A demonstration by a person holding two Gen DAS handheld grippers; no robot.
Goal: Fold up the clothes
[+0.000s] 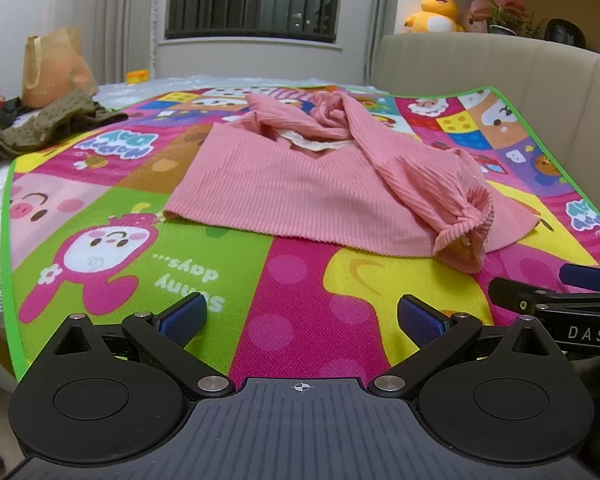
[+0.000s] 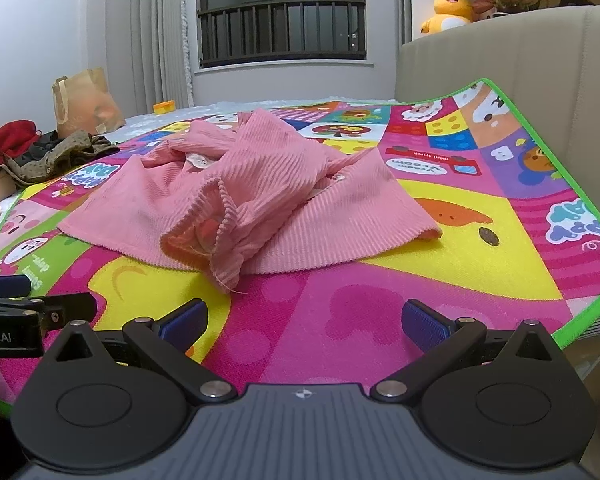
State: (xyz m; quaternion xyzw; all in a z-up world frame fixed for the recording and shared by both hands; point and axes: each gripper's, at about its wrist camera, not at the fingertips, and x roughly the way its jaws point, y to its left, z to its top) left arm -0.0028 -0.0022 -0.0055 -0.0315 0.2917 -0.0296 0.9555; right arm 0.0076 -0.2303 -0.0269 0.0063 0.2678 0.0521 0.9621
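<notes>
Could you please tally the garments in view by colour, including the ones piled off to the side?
Pink: 1, the ribbed top spread on the play mat.
Olive: 1, the dotted garment in the side pile.
Red: 1, the red garment in that pile.
Total: 3; darker fabric beneath cannot be counted.
</notes>
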